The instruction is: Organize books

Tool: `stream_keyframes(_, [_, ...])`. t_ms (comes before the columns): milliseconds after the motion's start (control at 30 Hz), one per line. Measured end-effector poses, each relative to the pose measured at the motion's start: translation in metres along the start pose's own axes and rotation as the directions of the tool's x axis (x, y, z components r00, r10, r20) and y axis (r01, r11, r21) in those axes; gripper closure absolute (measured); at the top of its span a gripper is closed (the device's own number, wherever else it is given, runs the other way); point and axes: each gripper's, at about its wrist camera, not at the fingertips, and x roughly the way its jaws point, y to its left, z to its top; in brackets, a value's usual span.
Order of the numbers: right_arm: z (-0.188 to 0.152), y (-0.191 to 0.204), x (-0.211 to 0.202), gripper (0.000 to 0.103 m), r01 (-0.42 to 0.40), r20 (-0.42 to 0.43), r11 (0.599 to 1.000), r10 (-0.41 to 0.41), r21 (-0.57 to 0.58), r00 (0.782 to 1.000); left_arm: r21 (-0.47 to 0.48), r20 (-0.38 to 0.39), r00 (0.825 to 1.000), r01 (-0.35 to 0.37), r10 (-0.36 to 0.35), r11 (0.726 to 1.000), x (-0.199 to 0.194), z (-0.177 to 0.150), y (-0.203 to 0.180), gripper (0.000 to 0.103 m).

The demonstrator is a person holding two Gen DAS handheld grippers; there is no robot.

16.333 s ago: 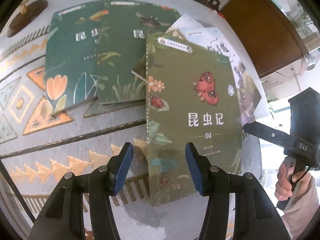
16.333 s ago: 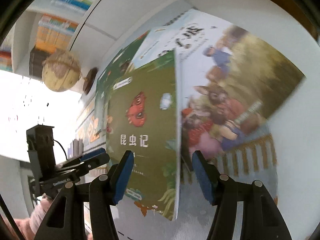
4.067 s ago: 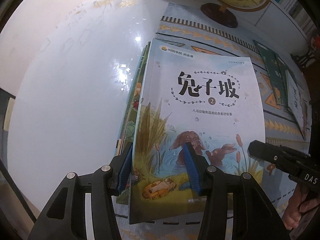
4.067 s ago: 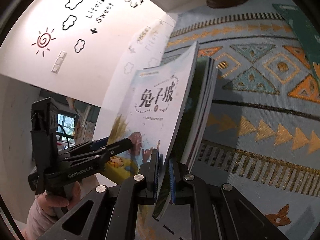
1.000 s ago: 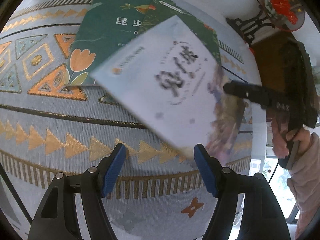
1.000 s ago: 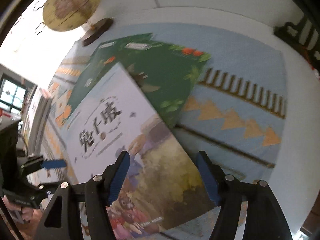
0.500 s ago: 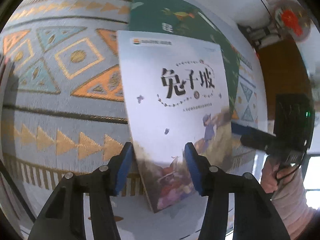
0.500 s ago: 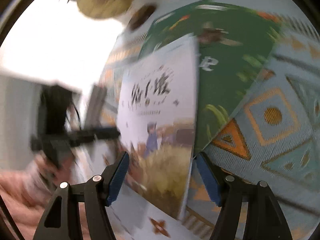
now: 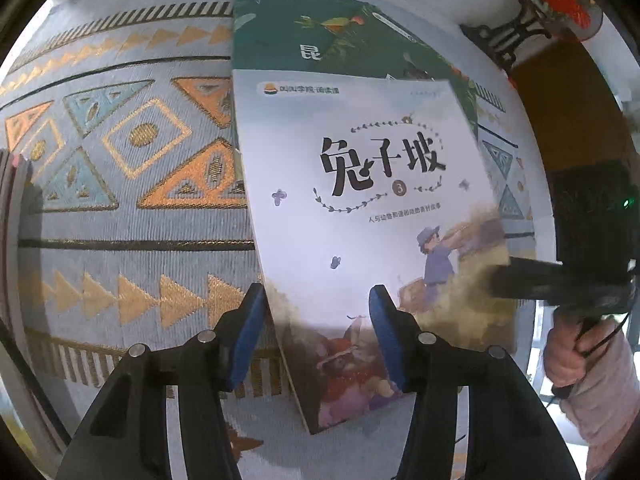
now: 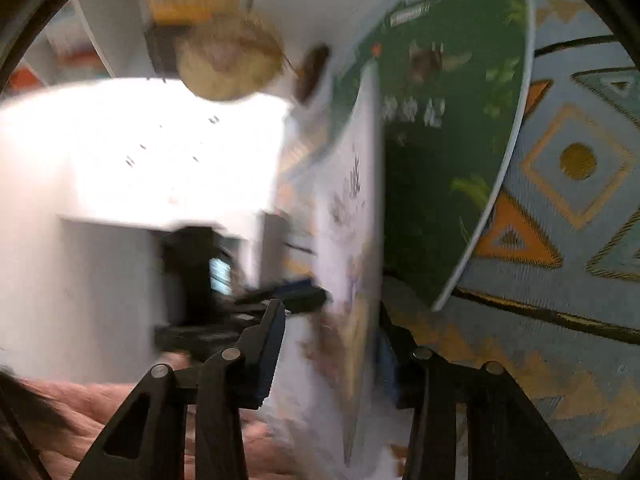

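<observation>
Looking down on the white book (image 9: 360, 200), overlapping the green books (image 9: 320, 32) on the tabletop's patterned cloth (image 9: 120, 220). Straddling its near corner with the left gripper (image 9: 316, 320), jaws just narrowed yet apart, not pressing. Taking its right edge between the right gripper (image 10: 332, 320) jaws, just closing; too blurred to tell a grip.

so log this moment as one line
step: pick up white book | left gripper: astride its near edge | right gripper: jaws just closing around it | green books: underneath
</observation>
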Motion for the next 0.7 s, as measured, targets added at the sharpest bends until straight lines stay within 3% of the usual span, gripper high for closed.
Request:
stream_keyframes(33, [0.000,-0.002,0.004,0.080,0.045,0.002,0.999,-0.045,-0.004,0.999,-0.031,-0.001,1.000,0.022,-0.022,0.999,0.000,0.001,0.003,0.054])
stream_keyframes(67, [0.000,-0.004,0.006,0.095,0.072,0.008,0.997,-0.072,0.000,0.997,-0.084,-0.009,0.996,0.084,-0.085,0.993,-0.001,0.002,0.009,0.054])
stream_keyframes(100, [-0.001,-0.006,0.006,0.094,0.104,0.020,0.995,-0.104,0.004,0.994,-0.133,-0.007,0.988,0.150,-0.152,0.980,-0.002,0.002,0.014,0.054])
stream_keyframes(167, [0.000,-0.004,0.004,0.094,0.157,0.036,0.988,-0.156,-0.017,0.987,-0.127,0.022,0.981,0.194,-0.193,0.973,-0.008,0.002,0.014,0.054])
stream_keyframes(300, [-0.001,-0.004,0.001,0.094,0.175,0.048,0.984,-0.175,-0.002,0.983,-0.088,0.057,0.976,0.215,-0.210,0.973,-0.011,0.005,0.005,0.054])
stream_keyframes(400, [-0.004,-0.019,-0.006,0.094,0.131,0.071,0.990,-0.134,0.046,0.988,-0.117,0.040,0.953,0.302,-0.300,0.946,0.004,0.010,0.005,0.062])
stream_keyframes(500, [-0.006,-0.022,-0.008,0.095,0.125,0.085,0.991,-0.128,0.050,0.988,-0.077,0.051,0.974,0.226,-0.222,0.971,0.008,0.011,0.000,0.075])
stream_keyframes(567, [-0.006,-0.022,-0.007,0.095,0.121,0.092,0.991,-0.127,0.062,0.988,-0.063,0.050,0.977,0.211,-0.208,0.975,0.001,0.008,0.003,0.080])
stream_keyframes(700, [-0.008,-0.010,-0.009,0.094,0.173,0.100,0.984,-0.176,0.042,0.979,-0.005,0.067,0.980,0.188,-0.188,0.982,-0.008,0.007,-0.007,0.083])
